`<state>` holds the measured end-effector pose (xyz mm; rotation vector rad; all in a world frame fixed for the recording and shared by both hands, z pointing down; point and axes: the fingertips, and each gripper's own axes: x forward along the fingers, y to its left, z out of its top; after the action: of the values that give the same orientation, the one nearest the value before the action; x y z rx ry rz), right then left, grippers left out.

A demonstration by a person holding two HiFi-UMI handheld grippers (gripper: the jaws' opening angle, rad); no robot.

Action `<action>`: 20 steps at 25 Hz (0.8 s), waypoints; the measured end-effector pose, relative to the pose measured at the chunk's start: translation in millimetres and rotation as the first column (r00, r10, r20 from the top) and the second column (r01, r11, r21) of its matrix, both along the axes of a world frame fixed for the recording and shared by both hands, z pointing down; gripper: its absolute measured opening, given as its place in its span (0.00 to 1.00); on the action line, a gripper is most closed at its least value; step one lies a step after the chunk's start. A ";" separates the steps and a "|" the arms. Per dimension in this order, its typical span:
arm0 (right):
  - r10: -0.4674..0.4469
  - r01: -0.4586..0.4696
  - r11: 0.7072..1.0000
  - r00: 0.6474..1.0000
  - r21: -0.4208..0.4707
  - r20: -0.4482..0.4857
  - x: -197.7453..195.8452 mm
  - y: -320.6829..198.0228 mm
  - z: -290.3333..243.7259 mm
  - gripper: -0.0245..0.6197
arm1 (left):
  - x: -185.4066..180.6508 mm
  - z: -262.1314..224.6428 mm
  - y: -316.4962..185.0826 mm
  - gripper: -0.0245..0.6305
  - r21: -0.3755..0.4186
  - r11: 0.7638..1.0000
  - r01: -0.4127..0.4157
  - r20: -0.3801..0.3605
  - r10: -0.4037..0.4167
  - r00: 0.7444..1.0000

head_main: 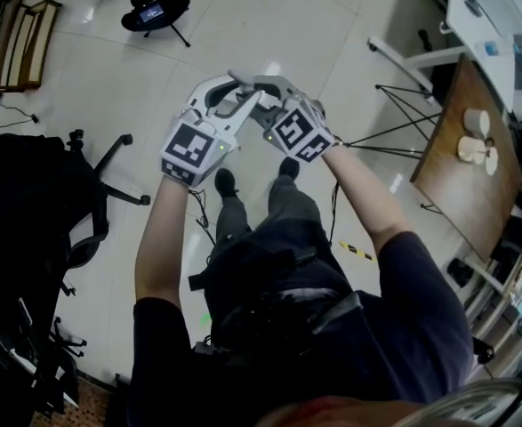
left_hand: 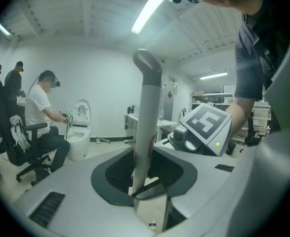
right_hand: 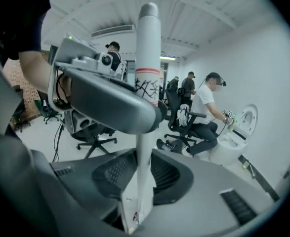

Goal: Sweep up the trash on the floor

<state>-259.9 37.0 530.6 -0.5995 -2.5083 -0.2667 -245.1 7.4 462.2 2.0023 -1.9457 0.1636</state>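
A pale grey handle (head_main: 259, 82) with a bent top stands upright in front of me, and both grippers meet at it. In the left gripper view the handle (left_hand: 148, 98) rises between the jaws of my left gripper (left_hand: 144, 174), which is shut on it near a red mark. My right gripper (right_hand: 144, 174) is shut on the same handle (right_hand: 147, 48) lower down, below its red band and black scribble. A left finger (right_hand: 105, 102) crosses in front of the handle there. The right gripper's marker cube (left_hand: 206, 125) sits close beside the left gripper. The handle's lower end is hidden.
A black office chair (head_main: 56, 203) stands at my left and a wooden table (head_main: 469, 163) with cups at my right, beside thin black stand legs (head_main: 412, 123). A small yellow-black scrap (head_main: 357, 251) lies on the tiled floor. A seated person (left_hand: 41, 107) works at a white toilet (left_hand: 80, 127).
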 end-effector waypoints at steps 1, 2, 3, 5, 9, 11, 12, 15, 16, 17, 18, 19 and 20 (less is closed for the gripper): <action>0.007 -0.007 1.000 1.000 -0.019 0.016 -1.3 2.9 -16.2 0.20 | -1.7 -16.4 2.8 0.21 0.033 0.999 0.011 0.008 -0.012 1.000; 0.007 -0.006 0.999 1.000 -0.031 0.031 -2.0 7.7 -30.8 0.20 | -3.4 -31.8 7.5 0.21 0.060 0.998 0.022 0.026 -0.024 0.999; 0.003 -0.001 0.999 0.999 -0.039 0.043 -2.2 13.7 -43.7 0.20 | -5.1 -45.0 14.4 0.22 0.078 0.996 0.035 0.052 -0.039 0.998; 0.003 0.000 0.999 0.998 -0.052 0.061 -2.2 25.8 -64.8 0.20 | -9.1 -61.9 35.3 0.27 0.083 0.994 0.075 0.120 -0.084 0.989; 0.049 -0.041 0.994 0.996 -0.102 0.078 -3.9 38.9 -98.0 0.20 | -9.7 -43.6 96.4 0.28 0.006 0.976 0.217 0.172 -0.215 0.961; 0.066 -0.055 0.990 0.994 -0.130 0.083 -3.5 46.0 -112.5 0.20 | -3.2 -15.0 118.7 0.28 -0.067 0.959 0.276 0.178 -0.261 0.949; 0.074 -0.062 0.988 0.993 -0.143 0.087 -3.2 50.9 -119.5 0.20 | 0.7 -2.8 124.3 0.28 -0.093 0.951 0.294 0.189 -0.273 0.943; 0.097 -0.079 0.982 0.991 -0.171 0.096 -4.6 71.8 -135.7 0.20 | 8.4 11.7 124.9 0.28 -0.083 0.943 0.322 0.217 -0.298 0.929; 0.105 -0.086 0.980 0.990 -0.181 0.095 -5.7 80.4 -138.5 0.20 | 7.2 11.4 124.1 0.28 -0.071 0.939 0.336 0.234 -0.312 0.921; 0.114 -0.095 0.977 0.989 -0.190 0.091 -6.5 89.0 -140.0 0.20 | 4.0 10.9 124.5 0.28 -0.061 0.933 0.355 0.255 -0.330 0.909; 0.124 -0.105 0.974 0.989 -0.199 0.085 -7.0 97.4 -140.6 0.20 | -0.6 10.8 126.3 0.28 -0.051 0.924 0.379 0.274 -0.352 0.895; 0.135 -0.117 0.972 0.988 -0.206 0.078 -7.2 105.5 -140.4 0.20 | -6.4 11.1 129.8 0.28 -0.042 0.914 0.403 0.283 -0.376 0.882; 0.146 -0.128 0.969 0.987 -0.211 0.072 -7.6 113.5 -139.8 0.20 | -12.6 11.6 134.5 0.28 -0.034 0.905 0.424 0.281 -0.399 0.873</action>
<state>-267.5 150.5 390.8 -0.4995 -2.6676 0.0198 -257.7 141.9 473.8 1.5198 -2.4356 0.4291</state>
